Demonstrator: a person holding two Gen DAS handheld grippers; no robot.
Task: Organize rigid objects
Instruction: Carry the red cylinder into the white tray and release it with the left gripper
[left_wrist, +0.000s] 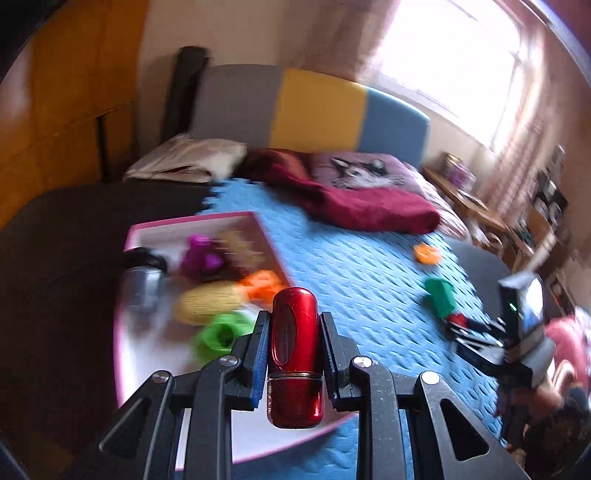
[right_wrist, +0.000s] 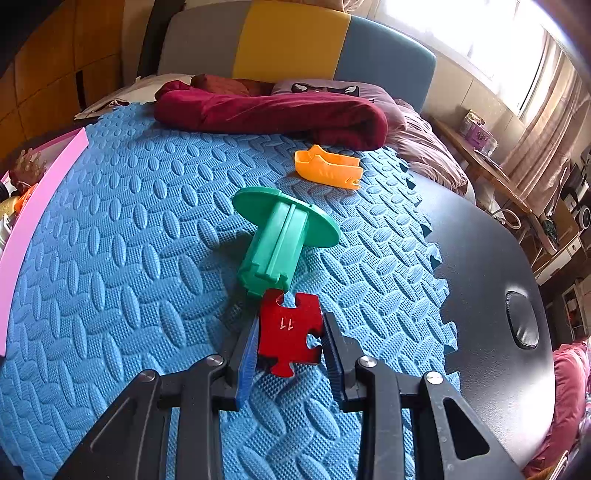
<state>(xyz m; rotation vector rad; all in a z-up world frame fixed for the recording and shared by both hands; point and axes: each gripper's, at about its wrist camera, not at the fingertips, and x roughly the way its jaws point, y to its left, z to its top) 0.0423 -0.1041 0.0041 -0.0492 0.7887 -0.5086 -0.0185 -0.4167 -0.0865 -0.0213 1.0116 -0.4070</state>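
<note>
Location: a bedroom in a home. A bed is lying ahead of the grippers, with a grey, yellow and blue headboard (right_wrist: 295, 37), a pillow (left_wrist: 192, 158) and a maroon blanket (right_wrist: 273, 110). A curtained window (left_wrist: 454, 62) is admitting daylight ahead and to the right. A wooden wardrobe (left_wrist: 66, 103) is standing to the left. Cluttered shelves (right_wrist: 565, 206) are lining the far right.

A glossy red capsule (left_wrist: 295, 354), a red puzzle piece (right_wrist: 290, 326) numbered 11, a blue embossed mat (right_wrist: 129, 258).
</note>
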